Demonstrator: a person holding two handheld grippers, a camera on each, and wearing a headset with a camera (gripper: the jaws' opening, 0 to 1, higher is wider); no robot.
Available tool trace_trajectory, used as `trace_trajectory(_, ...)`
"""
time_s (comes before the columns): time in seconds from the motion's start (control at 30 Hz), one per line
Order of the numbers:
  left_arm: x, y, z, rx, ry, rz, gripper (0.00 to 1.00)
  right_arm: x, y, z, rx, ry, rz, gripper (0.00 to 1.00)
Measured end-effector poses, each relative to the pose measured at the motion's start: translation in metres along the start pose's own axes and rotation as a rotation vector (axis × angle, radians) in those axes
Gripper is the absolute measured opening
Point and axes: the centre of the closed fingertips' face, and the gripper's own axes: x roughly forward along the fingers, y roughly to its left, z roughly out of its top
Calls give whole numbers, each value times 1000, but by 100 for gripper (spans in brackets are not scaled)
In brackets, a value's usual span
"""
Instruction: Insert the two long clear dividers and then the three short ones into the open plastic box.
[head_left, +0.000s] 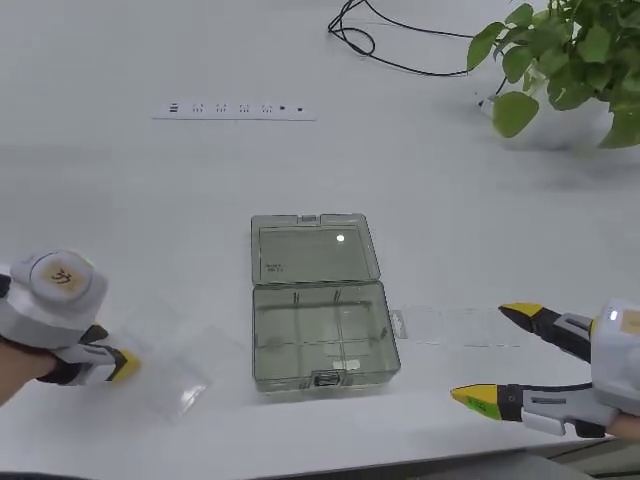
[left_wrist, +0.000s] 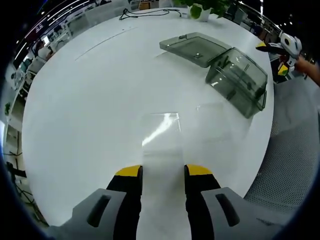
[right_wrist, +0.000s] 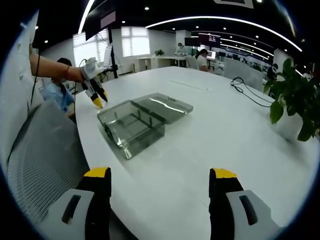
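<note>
Now, risk first on that white table (head_left: 120, 180): could easily shove the open plastic box (head_left: 392, 350) at frame centre, or skid a flat, near-invisible piece instead of lifting it, given thin edges and a slick surface. Lying flat just right of the box, the long clear divider (head_left: 455, 326), long axis left-to-right across the frame. Lower left, more clear sheets (head_left: 175, 375). Gaping wide and empty, the right gripper (head_left: 490, 355); parted narrowly with nothing seen clamped, the left gripper (left_wrist: 164, 172).

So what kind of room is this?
Probably a big open office: a long white table with a potted plant and power strip, strip lights overhead, and more desks behind.
</note>
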Motion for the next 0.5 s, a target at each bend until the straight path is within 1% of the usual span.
trace_trajectory(0.1,0,0,0,3,8,-3,32,0,1,-1,2,2,2,80)
trace_trajectory(0.37,1,0,1,9,74,-4,32,1,2,0,2,1,2,80)
trace_trajectory(0.5,0,0,0,8,83,-18,31,-1,2,0,2,2,-1,80)
